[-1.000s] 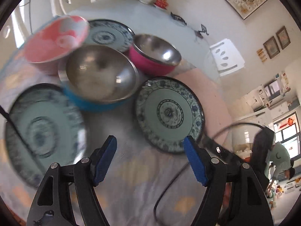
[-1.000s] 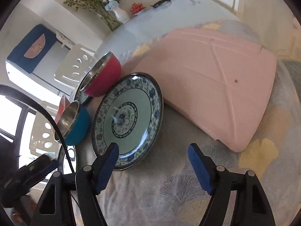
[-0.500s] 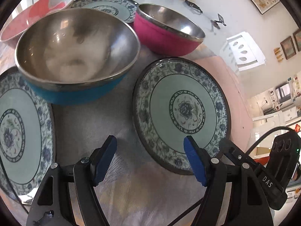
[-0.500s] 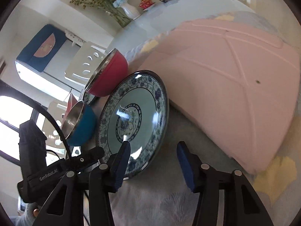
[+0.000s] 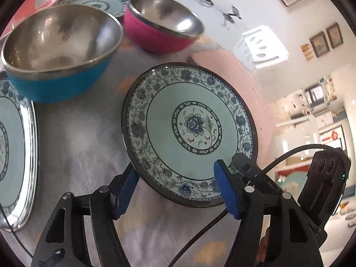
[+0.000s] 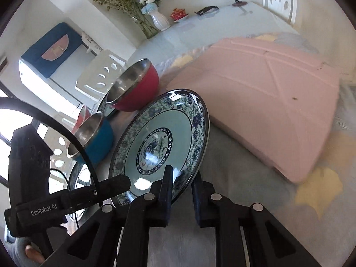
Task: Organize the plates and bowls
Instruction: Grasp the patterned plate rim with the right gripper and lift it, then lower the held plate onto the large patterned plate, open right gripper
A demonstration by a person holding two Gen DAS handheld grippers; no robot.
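Observation:
A green plate with a blue floral rim (image 5: 189,131) is tilted up off the cloth; it also shows in the right wrist view (image 6: 160,144). My right gripper (image 6: 181,182) is shut on its near rim. My left gripper (image 5: 175,189) is open, its blue pads either side of the plate's near edge, one pad over the rim. A blue steel bowl (image 5: 60,51) and a pink steel bowl (image 5: 160,29) stand behind. A second floral plate (image 5: 15,146) lies at the left, a third (image 5: 100,0) behind the bowls.
A pink board (image 6: 267,102) lies to the right of the plate on the patterned cloth (image 6: 222,200). A pink-and-white bowl (image 5: 37,0) sits at the far left. A vase of flowers (image 6: 159,21) and small items stand at the table's far end.
My right gripper has closed on the plate's rim and tilted the plate up. My left gripper has moved in close to the plate's near edge.

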